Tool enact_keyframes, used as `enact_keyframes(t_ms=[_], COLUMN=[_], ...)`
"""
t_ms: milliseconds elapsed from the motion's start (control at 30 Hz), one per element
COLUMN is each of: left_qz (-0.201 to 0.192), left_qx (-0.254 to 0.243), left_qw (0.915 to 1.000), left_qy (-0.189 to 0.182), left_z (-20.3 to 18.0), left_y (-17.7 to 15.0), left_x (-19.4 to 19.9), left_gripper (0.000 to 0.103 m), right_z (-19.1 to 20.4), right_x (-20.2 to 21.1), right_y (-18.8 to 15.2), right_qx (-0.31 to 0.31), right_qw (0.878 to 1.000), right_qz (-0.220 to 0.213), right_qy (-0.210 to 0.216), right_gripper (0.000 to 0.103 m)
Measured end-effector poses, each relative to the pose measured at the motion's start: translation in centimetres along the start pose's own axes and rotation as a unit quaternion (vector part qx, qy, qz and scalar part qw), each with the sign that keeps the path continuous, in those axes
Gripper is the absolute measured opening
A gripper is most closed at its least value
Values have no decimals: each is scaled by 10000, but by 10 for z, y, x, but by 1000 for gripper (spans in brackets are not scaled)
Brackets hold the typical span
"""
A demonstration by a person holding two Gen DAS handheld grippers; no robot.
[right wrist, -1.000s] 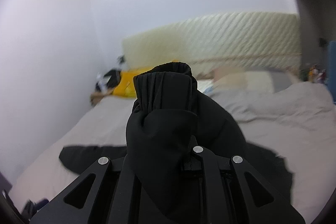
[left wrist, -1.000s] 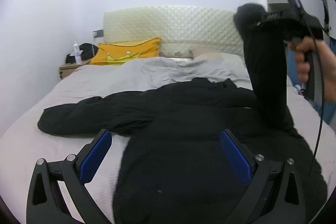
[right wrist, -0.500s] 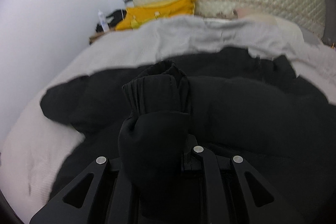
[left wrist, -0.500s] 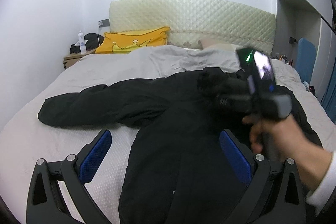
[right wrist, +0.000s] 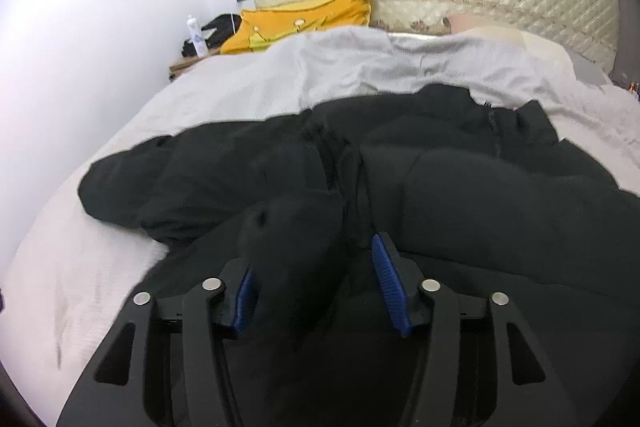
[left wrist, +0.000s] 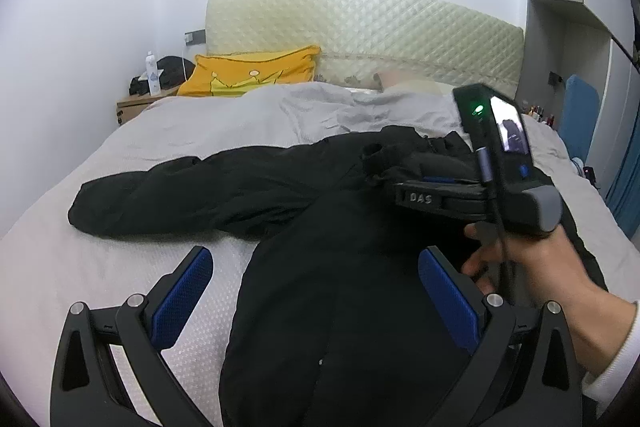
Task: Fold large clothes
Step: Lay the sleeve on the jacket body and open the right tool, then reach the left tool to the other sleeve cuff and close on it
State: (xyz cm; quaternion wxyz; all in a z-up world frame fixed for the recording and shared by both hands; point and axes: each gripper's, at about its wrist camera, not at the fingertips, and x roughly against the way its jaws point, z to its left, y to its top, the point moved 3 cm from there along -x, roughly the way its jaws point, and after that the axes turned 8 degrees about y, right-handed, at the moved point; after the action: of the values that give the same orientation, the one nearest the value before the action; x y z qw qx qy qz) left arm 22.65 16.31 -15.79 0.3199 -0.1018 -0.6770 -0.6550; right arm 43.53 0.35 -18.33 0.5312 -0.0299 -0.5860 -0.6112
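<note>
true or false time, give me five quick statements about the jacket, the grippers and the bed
1. The black jacket lies on the bed. True.
2. The left gripper is clamped on the jacket's hem. False: it is open, with nothing pressed between its blue pads.
3. The right gripper has just been opening, with the sleeve cuff between its pads. True.
4. The yellow pillow lies on top of the jacket. False: it sits by the headboard, apart from the jacket.
5. The jacket's other sleeve stretches out across the bed. True.
</note>
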Motion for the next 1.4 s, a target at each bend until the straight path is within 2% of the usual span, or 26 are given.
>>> enact_keyframes(t_ms=[233,333,467,600,833,967,1400], left_qz=[-189,-264,-400,-459,-582,-596,-481], left_qx=[26,116,59,80,-81,-184,-341], left_qw=[9998,9995,9990,9982,9966,9956,9945], left_qy=[-20,-154,-179,-365,-570,-696,-870], left_z=[-8,-11,-19,-30,-55,-68,-89], left_y=[16,23,31,32,28,22,-8], left_x=[32,49,71,88,115,125,128], left_gripper=[103,103,103,103,103,103,103], right_z=[3,4,4,-2,-18,-27,-41], right_x=[68,105,151,194,255,285,337], right_y=[17,23,23,15,-14,-42,-122], right_qx=[22,88,193,192,96,0,-271], right_qw=[9992,9981,9954,9923,9866,9829,9742], right_qz=[-358,-535,-779,-997,-1229,-1379,-1614], right_qy=[-145,-286,-515,-707,-1069,-1224,-1556], right_gripper=[52,52,52,52,52,52,52])
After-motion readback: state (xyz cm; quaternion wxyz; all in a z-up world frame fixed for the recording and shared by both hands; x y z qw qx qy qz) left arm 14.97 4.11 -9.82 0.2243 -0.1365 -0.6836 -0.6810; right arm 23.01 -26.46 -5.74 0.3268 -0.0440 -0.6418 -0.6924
